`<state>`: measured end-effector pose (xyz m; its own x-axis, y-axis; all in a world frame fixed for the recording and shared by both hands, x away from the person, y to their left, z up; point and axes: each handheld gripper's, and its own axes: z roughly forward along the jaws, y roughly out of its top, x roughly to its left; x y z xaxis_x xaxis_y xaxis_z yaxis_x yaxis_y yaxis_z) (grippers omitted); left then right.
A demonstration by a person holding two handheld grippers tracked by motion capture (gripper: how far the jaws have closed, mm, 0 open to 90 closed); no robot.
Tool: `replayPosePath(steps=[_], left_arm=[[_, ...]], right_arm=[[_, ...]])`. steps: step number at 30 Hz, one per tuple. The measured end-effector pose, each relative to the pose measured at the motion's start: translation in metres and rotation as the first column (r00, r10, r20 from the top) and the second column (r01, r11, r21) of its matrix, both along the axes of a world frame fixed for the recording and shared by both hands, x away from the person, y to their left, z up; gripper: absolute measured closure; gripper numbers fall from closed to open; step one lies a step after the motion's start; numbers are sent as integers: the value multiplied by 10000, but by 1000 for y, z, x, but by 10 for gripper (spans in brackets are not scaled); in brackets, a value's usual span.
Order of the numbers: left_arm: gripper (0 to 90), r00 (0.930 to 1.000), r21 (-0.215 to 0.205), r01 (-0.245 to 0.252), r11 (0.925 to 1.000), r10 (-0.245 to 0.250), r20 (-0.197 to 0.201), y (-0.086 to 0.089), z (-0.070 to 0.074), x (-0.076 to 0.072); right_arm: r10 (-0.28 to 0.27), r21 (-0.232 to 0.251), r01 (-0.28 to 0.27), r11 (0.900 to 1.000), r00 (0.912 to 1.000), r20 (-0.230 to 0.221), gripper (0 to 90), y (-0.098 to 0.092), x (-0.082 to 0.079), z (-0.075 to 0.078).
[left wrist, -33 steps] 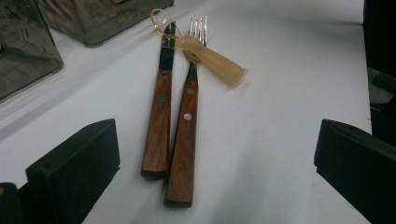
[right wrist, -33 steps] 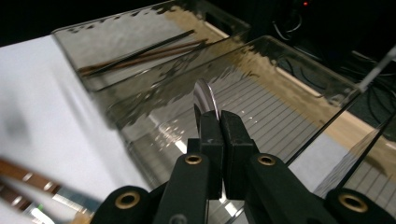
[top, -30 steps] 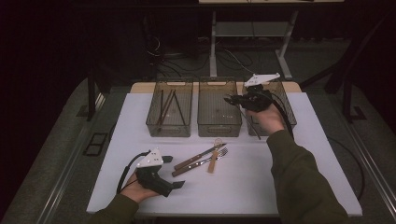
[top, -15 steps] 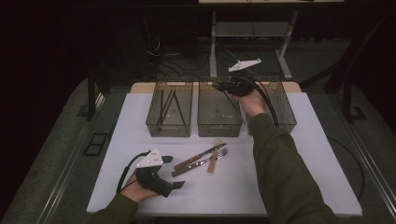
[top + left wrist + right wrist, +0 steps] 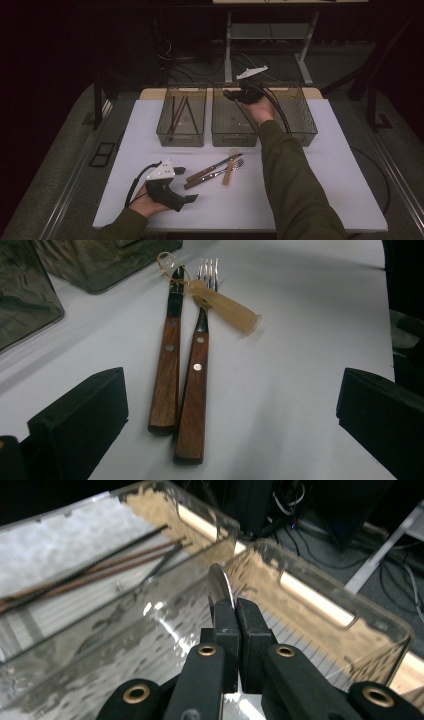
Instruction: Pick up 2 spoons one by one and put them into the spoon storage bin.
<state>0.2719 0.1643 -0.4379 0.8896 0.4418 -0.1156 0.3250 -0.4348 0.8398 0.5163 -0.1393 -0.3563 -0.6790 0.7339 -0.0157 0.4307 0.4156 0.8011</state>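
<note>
Pinching a knife in right gripper, blade pointing ahead over middle bin

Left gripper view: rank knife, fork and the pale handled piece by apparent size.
1. Fork and knife: alike in length, no clear ranking; the fork's handle end lies nearer the camera.
2. Pale handled piece: clearly smallest, lying across the fork's neck.
</note>
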Motion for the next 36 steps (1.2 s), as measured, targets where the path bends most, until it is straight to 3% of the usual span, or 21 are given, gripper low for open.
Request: replayPosePath(steps=[2, 6, 8, 11, 14, 16, 20, 26, 36], left_arm=[[0, 10000, -1, 0, 10000, 0, 1, 0, 0, 0], [0, 10000, -17, -11, 10000, 11, 22, 0, 0, 0], [0, 10000, 18, 4, 10000, -4, 5, 0, 0, 0], [0, 10000, 62, -1, 10000, 1, 14, -1, 0, 0], [0, 10000, 100, -77, 9999, 77, 1, -1, -1, 0], [0, 10000, 235, -85, 9997, 84, 13, -1, -1, 0], [0, 9998, 438, -177, 9989, 177, 6, -1, -2, 1], [0, 9989, 266, -448, 9986, 451, -96, -1, -2, 0], [0, 9982, 371, -572, 9977, 577, -142, 1, -3, 2]], right_arm=[[-111, -231, 111, 9997, 9999, -22, 877, 0, 0, -5], [-620, -82, 617, 9981, 9969, -490, 548, -4, -1, -9], [-634, -3, 635, 9980, 9948, -792, 457, -6, -3, -9], [-689, 203, 708, 9973, 9943, -817, 385, -13, -9, -7], [-573, 550, 624, 9965, 9943, -900, 326, -21, -18, -5], [-544, 687, 587, 9959, 9966, -627, 291, -26, -25, -4], [-542, 1144, 599, 9916, 9972, -523, 212, -36, -41, -1], [-838, 1232, 865, 9886, 9961, -268, 173, -46, -65, -1], [-435, 1276, 427, 9909, 9991, 30, 168, -66, -109, -9]])
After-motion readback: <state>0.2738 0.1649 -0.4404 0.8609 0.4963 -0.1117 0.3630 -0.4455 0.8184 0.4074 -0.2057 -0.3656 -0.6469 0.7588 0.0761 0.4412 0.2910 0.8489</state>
